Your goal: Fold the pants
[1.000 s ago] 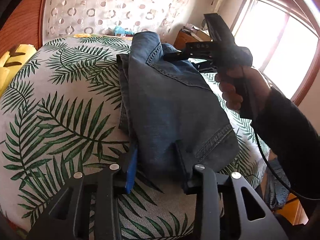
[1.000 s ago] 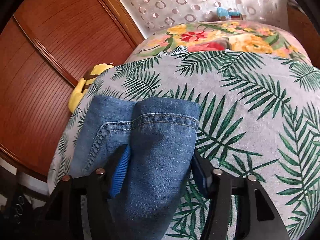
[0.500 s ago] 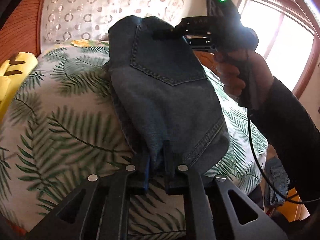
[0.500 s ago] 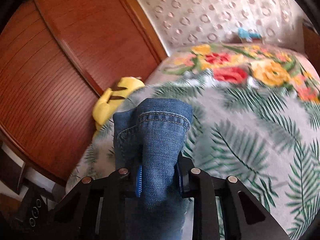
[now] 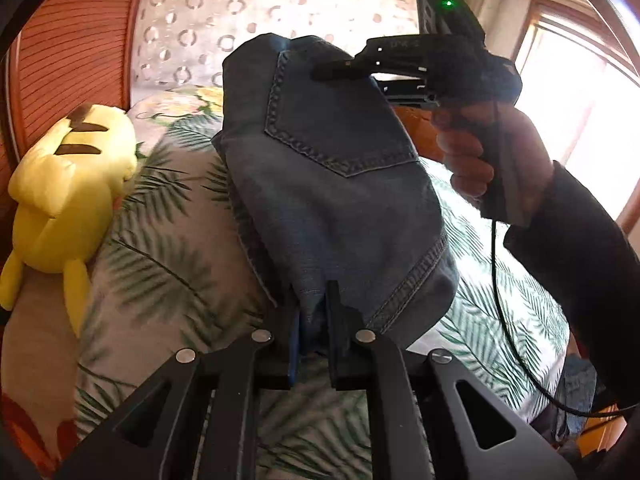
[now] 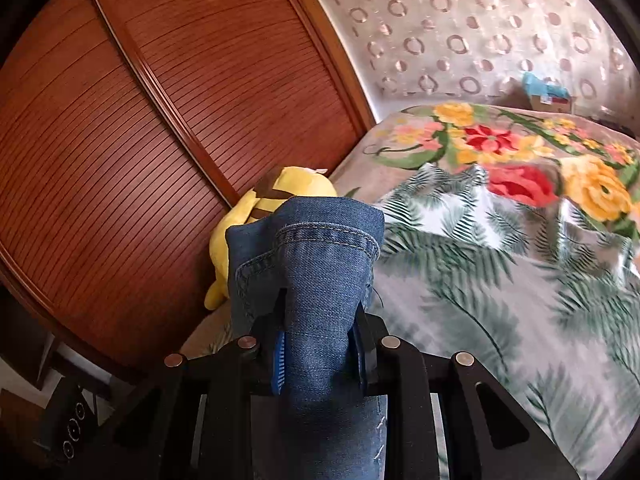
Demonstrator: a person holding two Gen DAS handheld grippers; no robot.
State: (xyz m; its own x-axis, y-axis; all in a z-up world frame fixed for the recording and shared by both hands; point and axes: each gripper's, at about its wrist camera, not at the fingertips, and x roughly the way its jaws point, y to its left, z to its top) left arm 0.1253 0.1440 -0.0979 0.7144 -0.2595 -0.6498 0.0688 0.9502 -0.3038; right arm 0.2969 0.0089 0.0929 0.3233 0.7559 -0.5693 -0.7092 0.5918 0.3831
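Above the bed [image 5: 168, 248], both grippers pinch the jeans [image 5: 332, 184]. Left gripper [image 5: 314, 336] clamps the near edge; right gripper [image 6: 320, 344] clamps the far end, denim stretched between them.

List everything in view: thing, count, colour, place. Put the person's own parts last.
jeans: one, blue denim, lifted above the bed, pinched at two spots
bedspread: one, white with green palm leaves, over the bed
floral blanket: one, red and yellow flowers, far end of bed
plush toy: one, yellow, bed's edge by the wardrobe
wardrobe: one, red-brown wood
left gripper: black, jaws shut on jeans
right gripper: black, jaws shut on jeans
hand: one, holding the right gripper
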